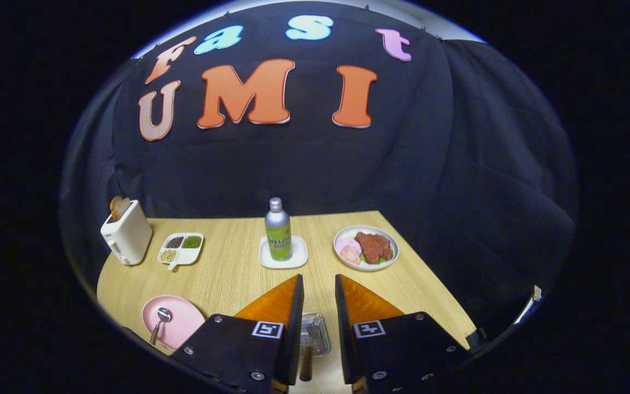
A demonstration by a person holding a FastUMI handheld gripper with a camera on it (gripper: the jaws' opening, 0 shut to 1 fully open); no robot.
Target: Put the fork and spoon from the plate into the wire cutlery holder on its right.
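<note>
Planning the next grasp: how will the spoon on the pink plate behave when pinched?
The spoon looks like shiny metal, so probably stiff and slippery. It lies flat on the pink plate, so it may skid sideways rather than lift. The tool hangs open over the wire holder.

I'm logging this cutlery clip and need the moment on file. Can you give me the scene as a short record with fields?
surface: wooden table
claw: claw above the table, fingers apart, gripping nothing
holder: wire cutlery holder between the fingers, a brown handle sticking out of it toward the camera
plate: pink plate beside the holder
spoon: spoon lying on the pink plate
fork: cannot tell; may belong to the handle in the holder
beyond the fingers: bottle on a white coaster, plate of food, divided dish, toaster
</note>
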